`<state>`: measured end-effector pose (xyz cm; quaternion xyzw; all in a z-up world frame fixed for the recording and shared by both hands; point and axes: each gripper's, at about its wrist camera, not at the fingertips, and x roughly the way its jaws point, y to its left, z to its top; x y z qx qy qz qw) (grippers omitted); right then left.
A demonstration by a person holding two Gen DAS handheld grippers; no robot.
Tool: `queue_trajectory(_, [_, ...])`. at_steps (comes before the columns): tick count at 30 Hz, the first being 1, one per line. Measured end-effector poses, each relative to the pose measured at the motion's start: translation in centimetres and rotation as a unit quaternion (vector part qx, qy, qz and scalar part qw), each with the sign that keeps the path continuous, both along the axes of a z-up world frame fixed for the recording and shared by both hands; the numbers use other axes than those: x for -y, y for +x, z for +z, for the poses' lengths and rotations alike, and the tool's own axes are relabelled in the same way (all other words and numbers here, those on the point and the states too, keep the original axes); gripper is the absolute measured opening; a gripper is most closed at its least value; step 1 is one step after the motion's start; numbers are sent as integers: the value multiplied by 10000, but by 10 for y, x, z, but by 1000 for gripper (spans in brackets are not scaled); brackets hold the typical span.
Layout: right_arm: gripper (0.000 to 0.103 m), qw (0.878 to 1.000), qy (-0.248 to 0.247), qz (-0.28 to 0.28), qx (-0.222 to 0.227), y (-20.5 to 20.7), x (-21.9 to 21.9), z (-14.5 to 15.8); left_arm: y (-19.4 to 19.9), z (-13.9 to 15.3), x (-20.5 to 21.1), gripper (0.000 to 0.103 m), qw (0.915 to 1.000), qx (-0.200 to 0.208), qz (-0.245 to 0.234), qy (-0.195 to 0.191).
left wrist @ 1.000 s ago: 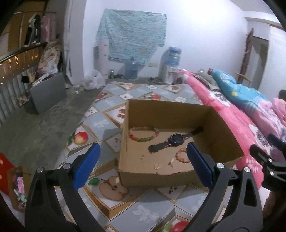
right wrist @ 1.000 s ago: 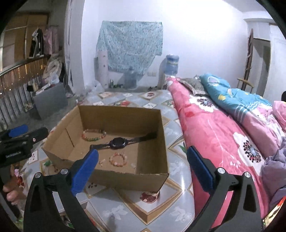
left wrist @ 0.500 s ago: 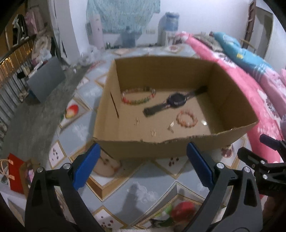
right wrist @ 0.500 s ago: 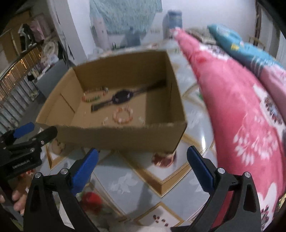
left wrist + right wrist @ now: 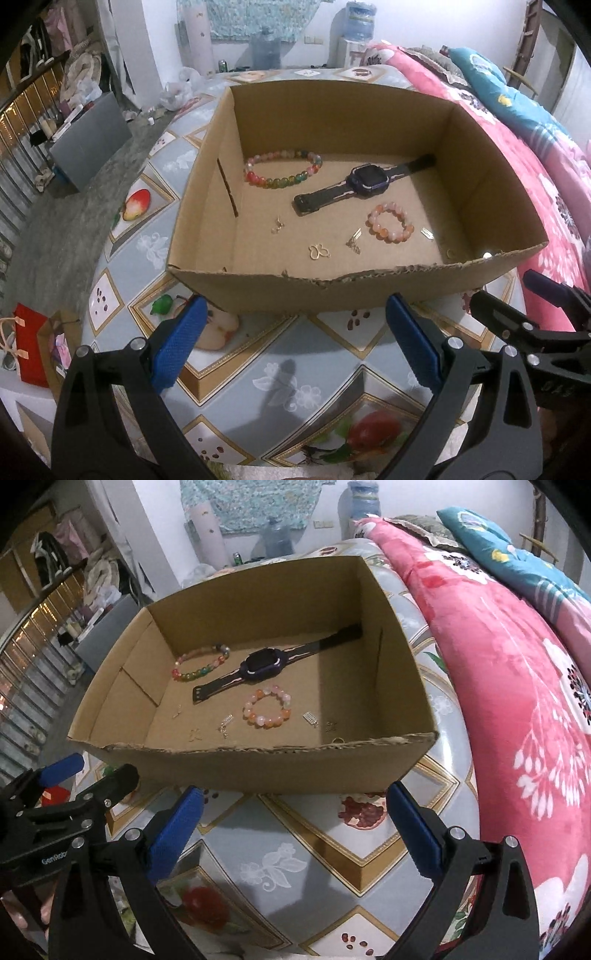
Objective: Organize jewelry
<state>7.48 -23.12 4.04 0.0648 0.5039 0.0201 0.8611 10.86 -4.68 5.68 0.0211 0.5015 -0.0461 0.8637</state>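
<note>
A mat (image 5: pixel 303 354) printed with fruit and flowers covers the floor of a bedroom, with a pink flowered blanket (image 5: pixel 509 672) lying along one side. On the mat sits an open cardboard box (image 5: pixel 369 288). Inside it lie a multicoloured bead bracelet (image 5: pixel 282 173), a dark watch (image 5: pixel 364 182) stretched flat beside it, a pink bead bracelet (image 5: pixel 389 223) near the watch, and a few small gold charms (image 5: pixel 319 252) scattered toward the front wall. The left claw (image 5: pixel 291 347) hangs in front of the box, spread wide and holding nothing. The right claw (image 5: pixel 291 830) is likewise wide apart and empty, just short of the box's front wall.
</note>
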Motion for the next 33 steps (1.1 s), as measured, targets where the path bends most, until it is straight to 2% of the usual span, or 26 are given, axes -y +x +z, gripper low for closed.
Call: queue_trajectory(33, [96, 9998, -150, -94, -85, 7, -1, -6, 4, -3, -4, 93, 9998, -86, 58, 152])
